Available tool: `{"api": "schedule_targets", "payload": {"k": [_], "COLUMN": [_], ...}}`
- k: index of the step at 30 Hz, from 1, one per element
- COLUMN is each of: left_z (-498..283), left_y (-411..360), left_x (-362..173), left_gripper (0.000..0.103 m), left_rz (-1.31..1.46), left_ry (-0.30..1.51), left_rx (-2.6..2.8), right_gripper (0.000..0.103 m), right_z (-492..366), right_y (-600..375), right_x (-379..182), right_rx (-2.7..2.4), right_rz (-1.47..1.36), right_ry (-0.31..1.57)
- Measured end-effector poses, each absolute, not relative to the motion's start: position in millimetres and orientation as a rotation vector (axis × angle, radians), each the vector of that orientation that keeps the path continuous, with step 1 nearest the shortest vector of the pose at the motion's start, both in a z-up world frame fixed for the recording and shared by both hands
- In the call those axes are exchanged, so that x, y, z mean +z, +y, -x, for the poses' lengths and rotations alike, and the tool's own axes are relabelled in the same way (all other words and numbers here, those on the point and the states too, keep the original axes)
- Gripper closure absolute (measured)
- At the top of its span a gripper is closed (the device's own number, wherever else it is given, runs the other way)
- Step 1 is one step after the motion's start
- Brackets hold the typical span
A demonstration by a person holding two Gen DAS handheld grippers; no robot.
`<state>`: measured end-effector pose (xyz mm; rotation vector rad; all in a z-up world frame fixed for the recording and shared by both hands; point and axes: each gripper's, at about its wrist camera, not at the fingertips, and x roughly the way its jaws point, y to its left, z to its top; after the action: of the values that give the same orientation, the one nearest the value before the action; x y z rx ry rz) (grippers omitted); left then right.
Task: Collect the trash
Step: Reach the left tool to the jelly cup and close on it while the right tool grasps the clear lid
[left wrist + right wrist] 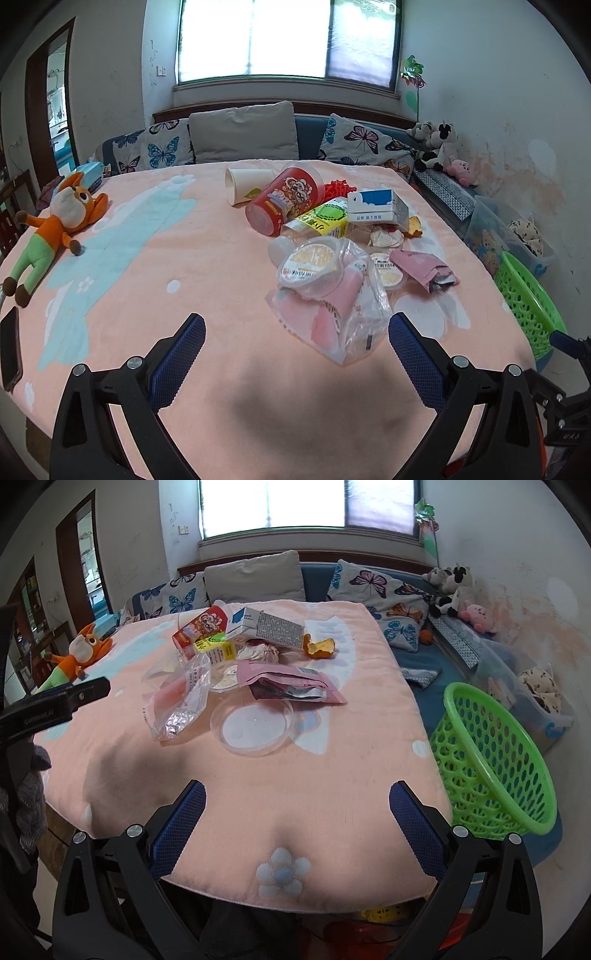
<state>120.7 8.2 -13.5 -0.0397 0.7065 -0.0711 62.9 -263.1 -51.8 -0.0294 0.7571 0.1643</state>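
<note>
Collection not begun: green basket appears empty, all trash on the table.

The litter pile, including red tub, milk carton, pink pouch and clear lid, lies on the pink cloth, left of the basket. The left gripper and right gripper hang short of the pile, fingers apart, holding nothing.

You have two cartons, one red tub, one paper cup, one clear lid, one pink pouch, one orange peel, one green basket, and one fox toy.
</note>
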Motion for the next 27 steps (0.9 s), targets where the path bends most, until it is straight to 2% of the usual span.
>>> {"api": "schedule_targets", "payload": {"k": [22, 25, 27], "left_z": [-229, -238, -243], "left_y": [19, 22, 23], "left_x": [-49, -58, -63], "left_gripper": [0.009, 0.017, 0.029], "left_rz": [0.176, 0.216, 0.233], "left_ry": [0.897, 0.928, 0.943], "left_rx": [-0.211, -0.241, -0.260], "right_gripper": [0.004, 0.004, 0.004], "right_z": [-117, -123, -128], "right_y": [-260, -259, -259], "right_x": [-59, -61, -63], "right_rx": [0.205, 0.213, 0.224], "right_rz": [0.052, 0.056, 0.051], "right_ry": [0.802, 0.810, 0.818]}}
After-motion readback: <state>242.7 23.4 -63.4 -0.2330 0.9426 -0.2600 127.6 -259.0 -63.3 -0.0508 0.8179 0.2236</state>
